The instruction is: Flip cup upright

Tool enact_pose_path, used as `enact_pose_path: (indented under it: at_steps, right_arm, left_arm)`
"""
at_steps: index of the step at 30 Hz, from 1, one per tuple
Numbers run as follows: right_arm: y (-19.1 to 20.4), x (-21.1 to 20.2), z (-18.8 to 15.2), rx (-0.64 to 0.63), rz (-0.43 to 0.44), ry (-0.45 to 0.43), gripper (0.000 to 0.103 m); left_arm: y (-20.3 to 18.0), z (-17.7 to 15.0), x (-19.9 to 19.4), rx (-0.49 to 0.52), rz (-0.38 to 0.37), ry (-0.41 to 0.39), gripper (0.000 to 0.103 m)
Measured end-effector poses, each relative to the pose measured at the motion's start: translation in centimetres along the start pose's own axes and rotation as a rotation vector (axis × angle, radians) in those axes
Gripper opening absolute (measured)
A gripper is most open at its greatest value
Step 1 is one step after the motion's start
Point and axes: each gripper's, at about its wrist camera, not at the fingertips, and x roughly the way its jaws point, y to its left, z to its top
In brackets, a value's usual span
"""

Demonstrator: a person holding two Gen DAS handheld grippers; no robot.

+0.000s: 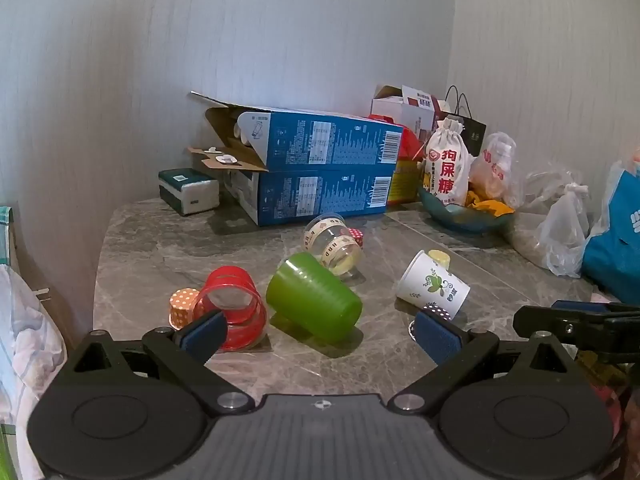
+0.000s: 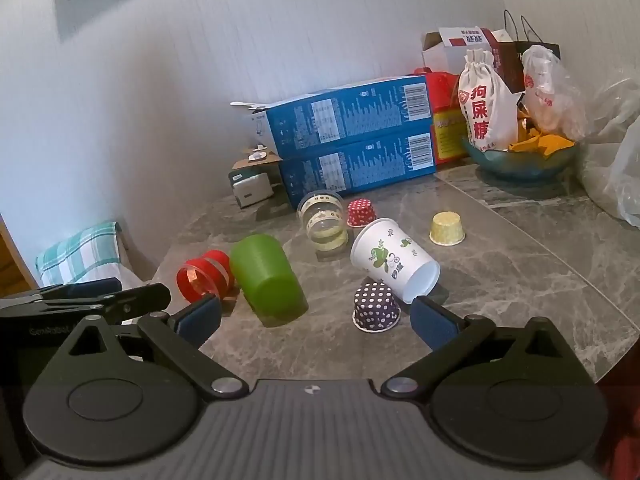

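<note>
A green plastic cup (image 1: 314,296) lies on its side on the grey marble table (image 1: 248,364), also in the right wrist view (image 2: 266,276). A red-banded clear cup (image 1: 236,312) (image 2: 204,276) lies on its side left of it. A clear cup with tape bands (image 1: 332,246) (image 2: 324,222) lies behind. A white paper cup with green leaves (image 1: 434,286) (image 2: 394,264) lies on its side to the right. My left gripper (image 1: 320,334) is open and empty, just before the green cup. My right gripper (image 2: 316,318) is open and empty, near the green and white cups.
Small baking cups stand around: orange dotted (image 1: 182,306), purple dotted (image 2: 376,306), red dotted (image 2: 360,212), yellow (image 2: 447,229). Two stacked blue boxes (image 2: 352,140) stand at the back wall. A blue bowl (image 2: 520,162) with a white pouch and plastic bags (image 1: 560,232) crowd the right.
</note>
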Motion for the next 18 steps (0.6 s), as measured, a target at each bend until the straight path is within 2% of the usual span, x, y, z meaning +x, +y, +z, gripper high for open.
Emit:
enact_pose_path:
  at_steps: [18]
  right_arm:
    - [0.07,-0.07,-0.08,-0.015,0.011,0.011,0.102]
  left_arm:
    - [-0.30,-0.17,0.36,0.004,-0.001,0.008,0.101]
